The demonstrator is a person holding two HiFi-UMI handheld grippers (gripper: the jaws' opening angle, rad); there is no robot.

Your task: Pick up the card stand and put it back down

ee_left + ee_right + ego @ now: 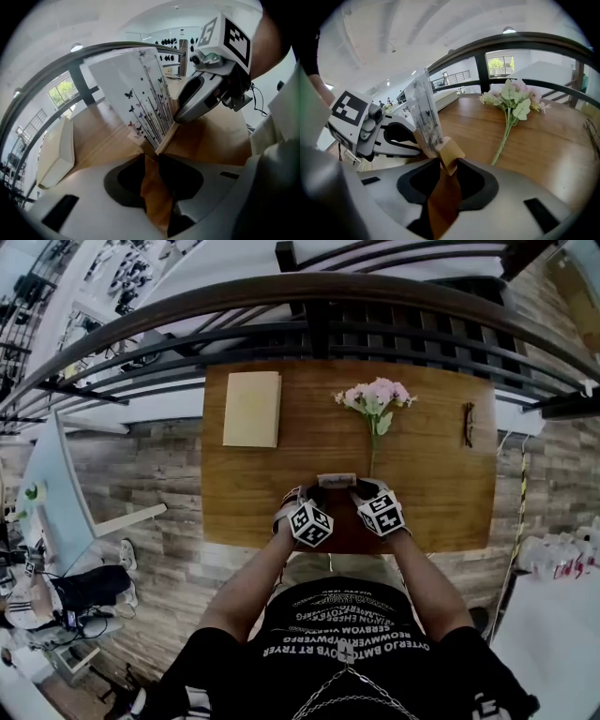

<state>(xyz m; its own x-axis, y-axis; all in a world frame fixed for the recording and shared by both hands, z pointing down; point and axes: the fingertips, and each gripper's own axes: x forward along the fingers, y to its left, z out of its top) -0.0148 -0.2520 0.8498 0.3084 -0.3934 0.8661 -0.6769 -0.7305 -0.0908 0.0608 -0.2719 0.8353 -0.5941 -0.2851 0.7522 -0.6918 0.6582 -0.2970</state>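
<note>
We see the card stand [337, 480], a flat clear sheet printed with butterflies in a small wood block, upright at the near edge of the glossy wood table [262, 493]. The left gripper [151, 157] and right gripper [443, 164] each pinch one block end, jaws narrowly parted.

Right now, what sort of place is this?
Probably an upper gallery or mezzanine in a large, bright indoor hall. A wooden table stands against a curved railing, with open space beyond it. Flowers and a book on the table suggest a lounge-style spot.
</note>
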